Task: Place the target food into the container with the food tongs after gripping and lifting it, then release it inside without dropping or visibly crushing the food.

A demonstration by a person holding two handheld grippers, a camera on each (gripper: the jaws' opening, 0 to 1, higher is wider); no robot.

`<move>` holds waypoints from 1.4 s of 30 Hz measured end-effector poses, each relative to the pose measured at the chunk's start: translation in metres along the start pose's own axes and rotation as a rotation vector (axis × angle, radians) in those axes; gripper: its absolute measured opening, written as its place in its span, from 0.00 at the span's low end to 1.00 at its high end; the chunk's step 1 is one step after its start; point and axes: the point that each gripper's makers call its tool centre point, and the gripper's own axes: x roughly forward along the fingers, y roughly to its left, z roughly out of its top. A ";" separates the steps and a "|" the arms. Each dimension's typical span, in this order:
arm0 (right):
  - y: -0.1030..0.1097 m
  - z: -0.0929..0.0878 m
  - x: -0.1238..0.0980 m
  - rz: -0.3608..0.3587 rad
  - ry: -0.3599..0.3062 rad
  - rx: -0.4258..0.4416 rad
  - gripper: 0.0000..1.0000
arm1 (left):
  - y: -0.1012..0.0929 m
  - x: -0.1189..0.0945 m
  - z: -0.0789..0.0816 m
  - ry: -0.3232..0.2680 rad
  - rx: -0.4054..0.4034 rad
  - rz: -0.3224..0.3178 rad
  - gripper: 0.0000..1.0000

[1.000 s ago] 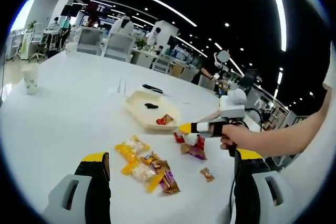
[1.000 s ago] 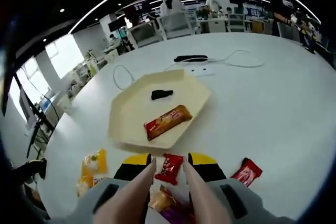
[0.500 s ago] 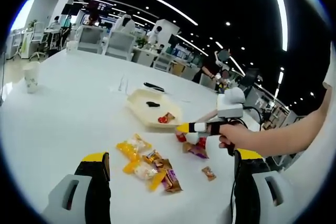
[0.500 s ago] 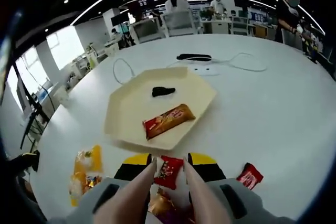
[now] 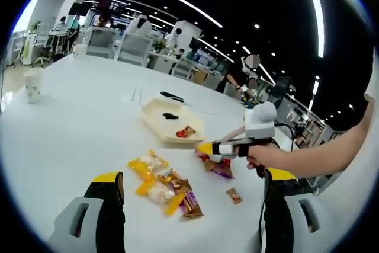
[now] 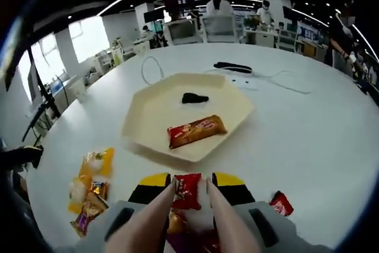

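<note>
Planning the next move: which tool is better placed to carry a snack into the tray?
The right tool: its tongs already pinch the red snack packet just short of the cream tray. The left tool sits open, back from the pile.

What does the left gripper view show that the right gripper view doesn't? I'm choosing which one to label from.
Left gripper view alone: a paper cup at the table's far edge, the right gripper seen from outside with the hand holding it, and a small brown candy near it.

Right gripper view alone: the tongs close up, shut on a red packet, and a white cable beyond the tray.

Both: the cream tray holding a red-orange bar and a dark item, plus the yellow snack pile.
</note>
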 end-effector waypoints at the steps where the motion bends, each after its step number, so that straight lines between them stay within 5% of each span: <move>1: -0.003 0.000 0.000 -0.016 0.005 -0.028 0.27 | 0.000 0.000 0.000 -0.001 0.001 -0.001 0.99; 15: -0.001 -0.002 -0.001 0.016 -0.040 -0.060 0.22 | 0.000 0.001 -0.003 0.010 -0.007 -0.001 0.99; 19: -0.010 -0.001 0.000 0.096 0.017 0.034 0.17 | -0.003 0.003 -0.004 0.014 -0.011 -0.012 0.99; 33: -0.003 -0.002 0.001 0.145 0.030 -0.183 0.18 | -0.004 0.005 -0.005 0.022 -0.006 -0.018 0.98; 42: -0.004 -0.003 0.002 0.159 0.047 -0.163 0.21 | -0.009 0.008 -0.008 0.037 0.000 -0.032 0.99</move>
